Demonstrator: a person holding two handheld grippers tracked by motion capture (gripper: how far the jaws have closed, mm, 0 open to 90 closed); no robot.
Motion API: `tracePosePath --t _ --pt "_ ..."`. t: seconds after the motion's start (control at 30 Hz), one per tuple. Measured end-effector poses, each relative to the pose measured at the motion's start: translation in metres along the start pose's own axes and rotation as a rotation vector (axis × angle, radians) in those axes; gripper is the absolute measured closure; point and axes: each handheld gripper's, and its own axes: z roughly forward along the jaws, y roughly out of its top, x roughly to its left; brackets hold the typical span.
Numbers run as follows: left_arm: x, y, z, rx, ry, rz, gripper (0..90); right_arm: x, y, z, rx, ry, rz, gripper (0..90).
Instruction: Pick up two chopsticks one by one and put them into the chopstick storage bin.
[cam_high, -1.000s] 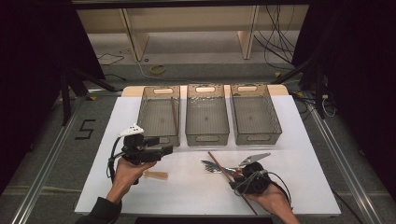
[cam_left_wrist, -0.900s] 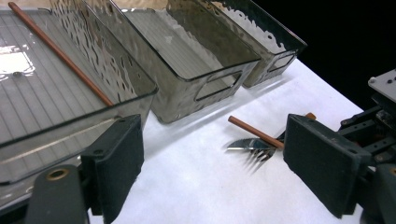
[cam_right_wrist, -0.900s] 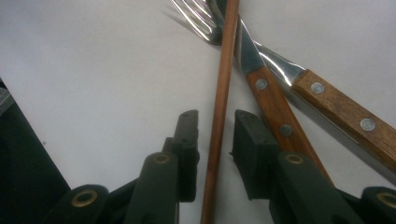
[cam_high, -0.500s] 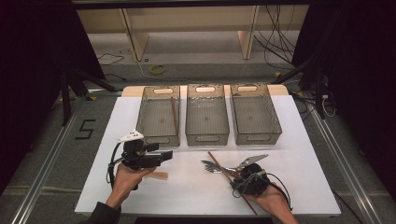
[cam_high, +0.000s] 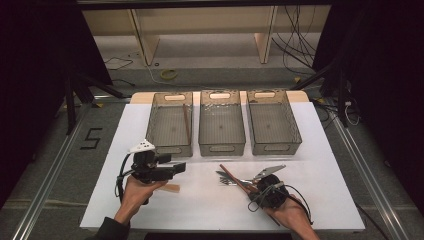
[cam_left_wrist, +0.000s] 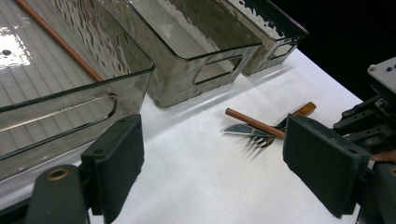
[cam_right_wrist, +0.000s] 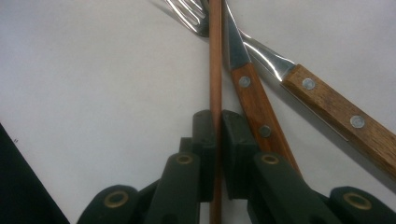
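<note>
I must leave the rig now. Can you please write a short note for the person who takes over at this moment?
Right gripper: jaws have just closed on the brown chopstick, which lies on the white table cover among the cutlery.
Left gripper: open, holds nothing, hovers near the left bin.
Things: a fork and wooden-handled cutlery lie beside the gripped chopstick. A wooden piece lies under the left gripper.
Done: a second chopstick is already in the left bin.
Left: probably lift the gripped chopstick into that bin, then sort the cutlery into the middle bin and right bin.
</note>
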Motion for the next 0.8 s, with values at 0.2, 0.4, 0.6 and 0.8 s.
tracePosePath --t 0.2,0.4,0.6,0.8 --pt "0.0 -0.002 0.002 0.005 -0.005 -0.013 20.0 0.0 0.002 -0.005 -0.051 0.026 0.002 85.5" --pt "-0.006 -0.003 0.007 0.012 -0.026 -0.034 20.2 0.005 0.012 -0.016 -0.141 0.032 -0.01 85.4" --pt "-0.013 -0.003 0.013 0.012 -0.047 -0.053 20.3 0.013 0.023 -0.014 -0.19 0.048 -0.025 85.4" --pt "-0.022 -0.003 0.022 0.018 -0.072 -0.054 21.1 0.024 0.036 -0.016 -0.258 0.074 -0.038 85.4"
